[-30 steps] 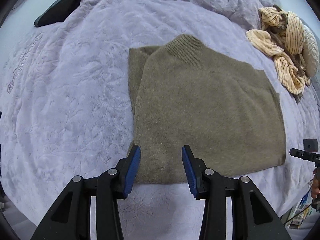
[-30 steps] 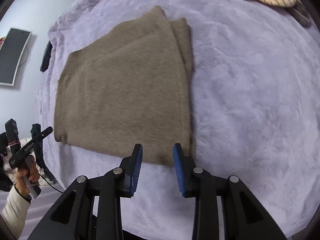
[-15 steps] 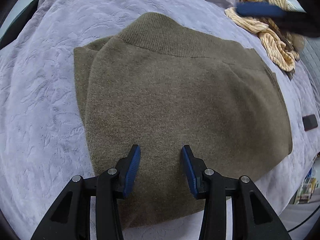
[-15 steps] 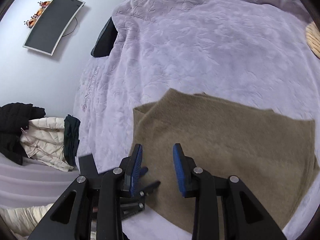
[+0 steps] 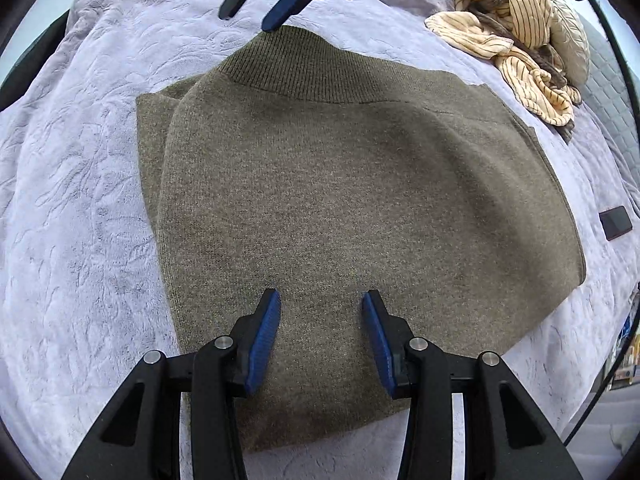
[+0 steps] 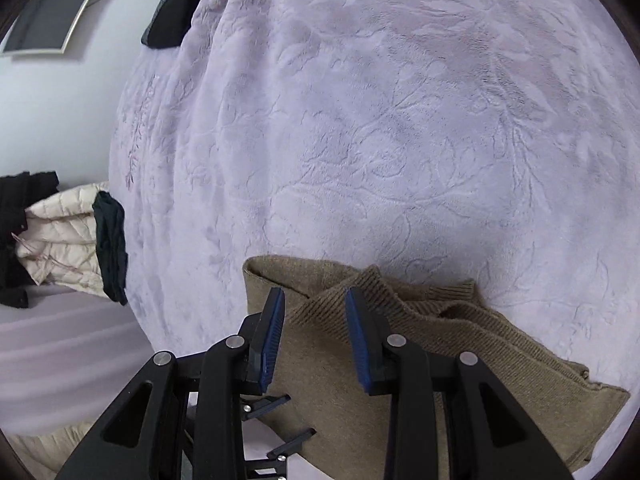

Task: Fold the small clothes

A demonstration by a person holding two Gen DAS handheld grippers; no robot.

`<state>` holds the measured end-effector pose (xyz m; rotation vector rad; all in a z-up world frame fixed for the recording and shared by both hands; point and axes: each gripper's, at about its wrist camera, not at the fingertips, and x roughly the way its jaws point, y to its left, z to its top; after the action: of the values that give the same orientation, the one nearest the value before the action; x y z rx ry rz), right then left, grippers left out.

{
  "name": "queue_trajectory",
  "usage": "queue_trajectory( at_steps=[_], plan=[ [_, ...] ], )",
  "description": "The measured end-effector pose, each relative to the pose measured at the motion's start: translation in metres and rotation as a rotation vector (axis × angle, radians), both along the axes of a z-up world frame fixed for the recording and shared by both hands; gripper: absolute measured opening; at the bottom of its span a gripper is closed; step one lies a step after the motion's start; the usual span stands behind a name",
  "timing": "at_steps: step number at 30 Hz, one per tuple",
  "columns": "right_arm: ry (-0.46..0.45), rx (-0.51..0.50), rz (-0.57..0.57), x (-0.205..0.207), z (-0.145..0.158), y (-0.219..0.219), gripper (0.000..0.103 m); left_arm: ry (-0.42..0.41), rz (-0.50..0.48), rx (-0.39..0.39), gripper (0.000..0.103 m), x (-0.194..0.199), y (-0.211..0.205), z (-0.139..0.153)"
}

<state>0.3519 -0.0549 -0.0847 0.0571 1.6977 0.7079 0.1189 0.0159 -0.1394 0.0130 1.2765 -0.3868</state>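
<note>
- The left gripper (image 5: 321, 304) has its jaws spread wide, with nothing between the blue pads.
- The right gripper (image 6: 314, 300) is also spread, reaching in from the opposite side with its fingertips (image 5: 276, 21) pointing back toward the left one.

My sweater (image 5: 352, 208) lies flat on the blanket (image 5: 80, 208), and I place the rest by it. Over its near hem hangs my left gripper (image 5: 320, 336); at its far collar (image 6: 400, 304) sits my right gripper (image 6: 314, 336). Beyond its far right corner lies the striped garment (image 5: 516, 36). A small flat device (image 5: 615, 222) lies just off its right edge
</note>
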Motion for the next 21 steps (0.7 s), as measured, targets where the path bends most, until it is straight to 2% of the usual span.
queue_trajectory(
  at_steps=[2,5,9,11,16,21],
  plan=[
    [-0.093,-0.05,0.009,0.004,0.009,0.001,0.035,0.006,0.002,-0.006,0.045,0.001,-0.001,0.0],
    [-0.105,0.001,-0.055,0.019,0.016,-0.004,0.035,0.007,0.003,-0.008,0.045,0.001,0.001,0.0],
    [-0.007,-0.099,0.034,0.016,-0.011,0.006,0.035,0.005,-0.001,0.001,0.045,0.001,0.0,0.0],
    [0.043,-0.112,0.076,0.006,-0.019,0.006,0.035,0.007,0.001,0.0,0.045,0.002,-0.003,-0.001],
    [0.184,-0.022,0.105,-0.004,-0.025,0.004,0.036,0.002,-0.002,0.002,0.045,0.002,-0.006,-0.002],
    [0.21,0.142,0.007,0.008,-0.016,0.008,0.038,0.004,-0.002,0.006,0.045,0.002,-0.007,-0.003]
  ],
)
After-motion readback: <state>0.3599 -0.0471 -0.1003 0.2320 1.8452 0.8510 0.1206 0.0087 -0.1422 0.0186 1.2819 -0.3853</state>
